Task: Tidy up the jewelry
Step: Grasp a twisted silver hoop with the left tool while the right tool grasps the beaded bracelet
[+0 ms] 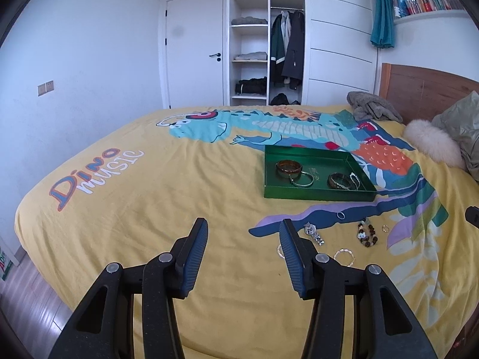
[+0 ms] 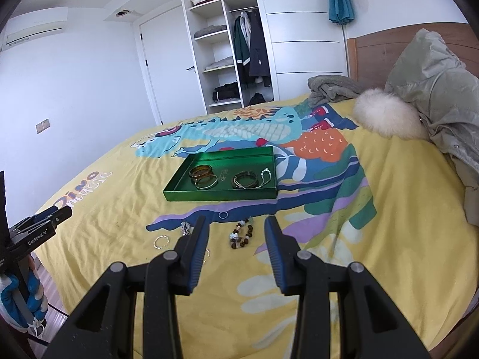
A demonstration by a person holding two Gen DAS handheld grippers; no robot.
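Both claws, the left claw point(image 1: 244, 233) and the right claw point(image 2: 236, 232), are wide and hold nothing. The beaded bracelet point(image 2: 241, 234) lies on the bed point(image 2: 389, 209) before the green tray point(image 2: 221, 195); it seems light and floppy, best pinched across the beads.

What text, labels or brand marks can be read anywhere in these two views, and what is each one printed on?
"Dino music": printed on the yellow duvet cover.
"GenRobot.AI": white lettering on the left gripper body, right wrist view.
Gold mark on the floor of the green tray: too small to read.
Red and green letters on a sign at the floor edge: cut off, unreadable.
Spines of the books on the shelf: too blurred.
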